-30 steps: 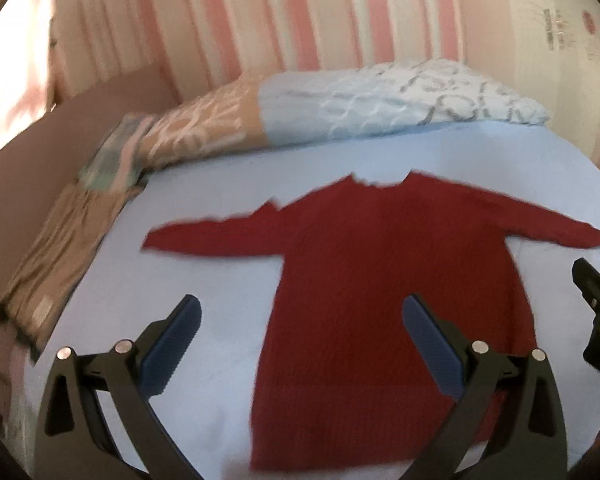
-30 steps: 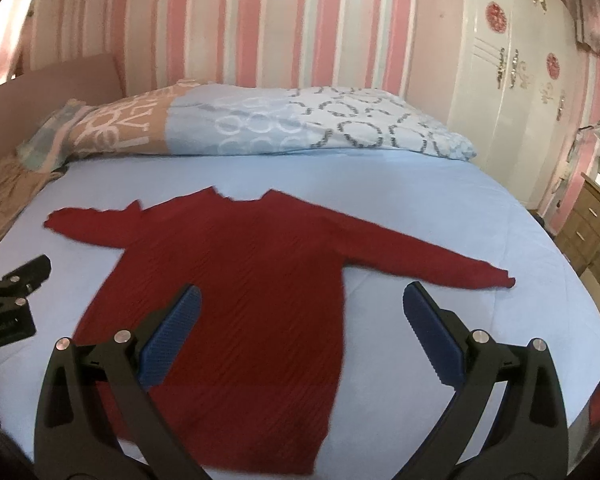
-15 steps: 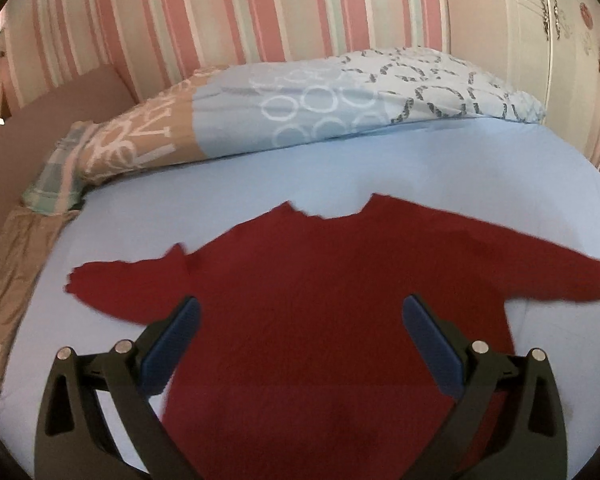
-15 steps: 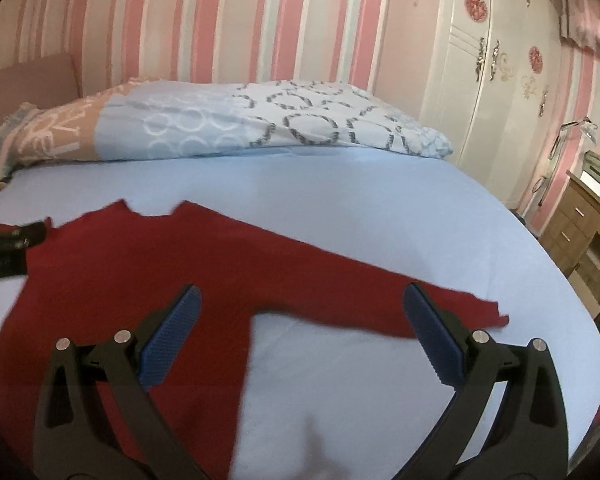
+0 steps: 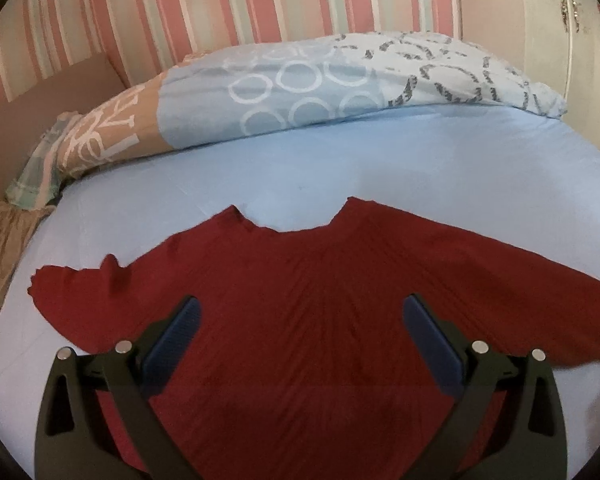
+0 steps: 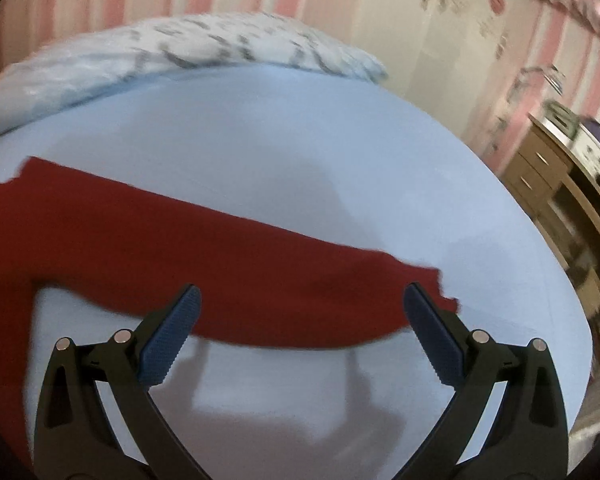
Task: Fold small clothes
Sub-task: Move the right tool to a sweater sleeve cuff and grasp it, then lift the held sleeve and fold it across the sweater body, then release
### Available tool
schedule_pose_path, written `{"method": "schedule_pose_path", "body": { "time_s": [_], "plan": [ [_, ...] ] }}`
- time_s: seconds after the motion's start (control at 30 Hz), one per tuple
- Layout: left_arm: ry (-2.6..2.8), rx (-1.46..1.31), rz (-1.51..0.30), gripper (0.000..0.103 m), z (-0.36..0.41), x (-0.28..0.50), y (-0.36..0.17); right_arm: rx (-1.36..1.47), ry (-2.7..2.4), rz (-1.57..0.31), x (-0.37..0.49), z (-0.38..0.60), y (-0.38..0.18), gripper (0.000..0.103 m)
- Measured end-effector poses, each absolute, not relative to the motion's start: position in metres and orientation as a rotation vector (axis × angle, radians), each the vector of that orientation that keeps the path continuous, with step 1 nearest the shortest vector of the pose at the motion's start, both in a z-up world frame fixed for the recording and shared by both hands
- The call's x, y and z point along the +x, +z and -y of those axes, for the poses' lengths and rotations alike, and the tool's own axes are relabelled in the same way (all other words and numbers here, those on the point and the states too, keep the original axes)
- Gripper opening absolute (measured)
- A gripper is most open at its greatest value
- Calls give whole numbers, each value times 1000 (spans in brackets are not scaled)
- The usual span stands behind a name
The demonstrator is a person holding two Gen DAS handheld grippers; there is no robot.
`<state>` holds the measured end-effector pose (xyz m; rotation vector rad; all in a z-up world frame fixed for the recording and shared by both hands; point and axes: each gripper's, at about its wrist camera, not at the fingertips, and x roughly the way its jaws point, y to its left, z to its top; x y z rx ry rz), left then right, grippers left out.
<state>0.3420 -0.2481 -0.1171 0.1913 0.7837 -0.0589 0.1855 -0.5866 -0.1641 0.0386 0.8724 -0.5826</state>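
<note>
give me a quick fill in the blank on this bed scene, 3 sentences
1. The sweater spread flat on the bed sheet is ____ in colour.
2. The right hand-held gripper hangs over the sweater's ____.
3. Both the right and the left hand-held gripper have their jaws ____.

Missing words: red; sleeve; open

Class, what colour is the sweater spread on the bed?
Dark red, plain, with a ribbed knit; the sweater shows best in the left wrist view.

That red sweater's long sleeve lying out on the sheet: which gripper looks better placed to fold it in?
Right, probably. The right gripper is open directly over the sleeve near its cuff. The left gripper, also open, faces the red sweater body.
</note>
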Motion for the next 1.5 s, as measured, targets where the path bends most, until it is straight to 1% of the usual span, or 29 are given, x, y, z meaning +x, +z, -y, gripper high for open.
{"method": "schedule_pose_path", "body": {
  "time_s": [0.23,0.5,0.53,0.6,0.67,0.73,0.77,0.8,0.83,0.93,1.1,1.2,1.37,1.5],
  "plan": [
    [-26,247,-797,101,252,360,-136,177,-713,-948,182,659,-182,100],
    [-25,281,-792,101,249,361,-140,331,-737,-1040,189,685,-199,99],
    [-19,284,-791,101,250,361,-139,363,-726,-1043,190,687,-201,93],
    [-11,293,-782,101,246,359,-138,404,-732,-1039,191,687,-198,87],
    [-9,295,-779,101,242,358,-137,413,-737,-1040,191,686,-195,79],
    [-3,302,-775,101,237,357,-136,450,-707,-1031,190,685,-192,54],
    [-1,306,-774,101,236,356,-136,449,-699,-1033,191,683,-190,49],
    [3,310,-774,101,234,356,-135,445,-686,-1036,195,680,-188,37],
    [6,311,-772,101,231,355,-134,457,-664,-1040,196,678,-186,20],
    [15,311,-767,101,222,353,-130,394,-670,-1046,207,665,-178,9],
    [34,324,-742,101,204,351,-117,276,-691,-1013,206,641,-158,8],
    [38,330,-729,101,189,350,-109,168,-695,-956,208,609,-137,8],
    [37,322,-742,101,160,349,-101,-33,-686,-817,218,535,-84,8],
    [56,324,-747,101,133,346,-95,-46,-542,-743,233,459,-47,8]
  ]
}}
